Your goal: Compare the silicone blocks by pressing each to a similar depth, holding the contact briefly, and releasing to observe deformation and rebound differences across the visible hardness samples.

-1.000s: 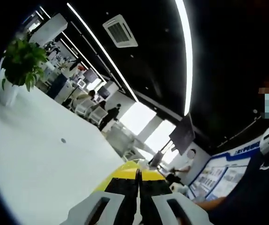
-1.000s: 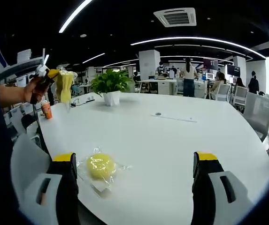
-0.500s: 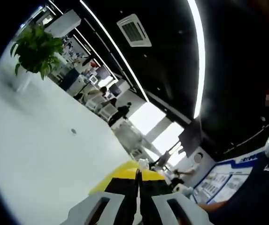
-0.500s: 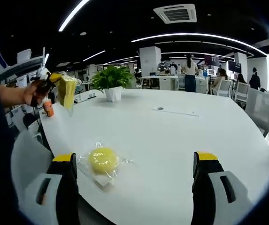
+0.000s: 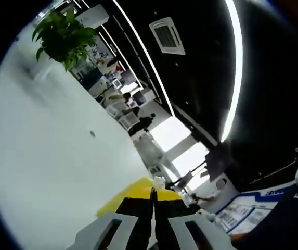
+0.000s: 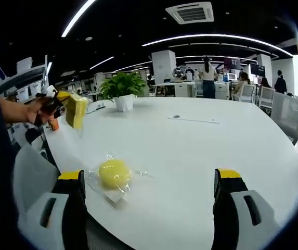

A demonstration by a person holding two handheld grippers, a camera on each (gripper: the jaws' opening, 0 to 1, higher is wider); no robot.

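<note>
Right claw (image 6: 147, 208) wide open, nothing in it, jaws at 7 and 5 o'clock of the right gripper view, yellow-capped tips over the near edge of the white surface (image 6: 190, 151). Round yellow block (image 6: 113, 173) in a clear plastic wrapper lies on the surface just beyond and inboard of the 7 o'clock jaw, close to it, contact not clear. At 9 o'clock in that view the left claw (image 6: 65, 104) is held up off the surface by a hand (image 6: 37, 107), jaws clamped on a second yellow block (image 6: 76, 110), flatter and squarish, also in clear wrap, hanging above the surface's far left edge. Small orange bottle (image 6: 53, 124) just behind it. Potted plant (image 6: 121, 88) in a white pot stands on the surface at 11 o'clock, well apart from both blocks. Thin pale strip lies further back on the surface near 12 o'clock, can't tell what it is. Left gripper view is rolled hard: own jaws at 6 o'clock pressed together with the yellow block sandwiched at the tips, surface sweeping up the left side, plant at 11 o'clock, ceiling light strips (image 5: 234, 67) at 1 o'clock. Office desks and people in the background of both views.
</note>
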